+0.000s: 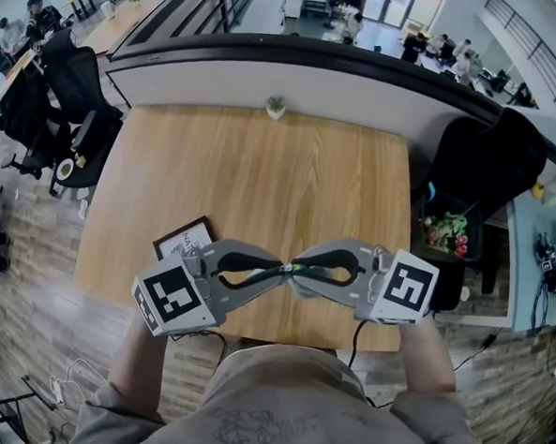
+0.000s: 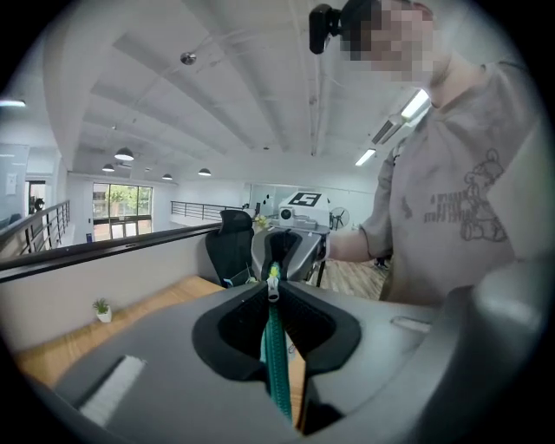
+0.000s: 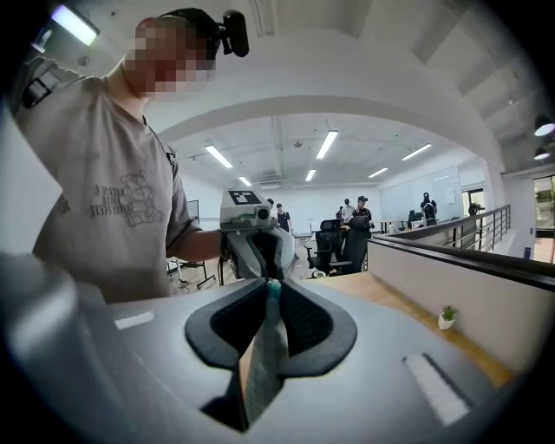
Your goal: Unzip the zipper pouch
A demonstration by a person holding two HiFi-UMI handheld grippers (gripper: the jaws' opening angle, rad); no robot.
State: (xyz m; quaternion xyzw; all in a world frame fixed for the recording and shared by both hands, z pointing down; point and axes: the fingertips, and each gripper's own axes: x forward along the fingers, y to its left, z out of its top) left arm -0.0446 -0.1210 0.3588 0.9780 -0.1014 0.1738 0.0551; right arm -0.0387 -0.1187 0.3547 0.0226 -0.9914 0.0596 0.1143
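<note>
The zipper pouch [image 1: 273,272] hangs edge-on between my two grippers, above the wooden table's [image 1: 262,168] front edge. My left gripper [image 1: 283,265] is shut on it. In the left gripper view the teal zipper band [image 2: 277,355] runs up between the jaws, and its small metal pull [image 2: 273,284] sits at the tips. My right gripper [image 1: 297,268] faces the left one, tip to tip. The right gripper view shows its jaws closed on the pouch's grey-green fabric [image 3: 263,355], with a teal end [image 3: 272,289] at the tips.
A dark framed card [image 1: 185,239] lies on the table near my left gripper. A small potted plant [image 1: 276,106] stands at the far edge. Office chairs [image 1: 75,91] stand to the left, and a black chair [image 1: 488,164] and flowers [image 1: 446,231] to the right.
</note>
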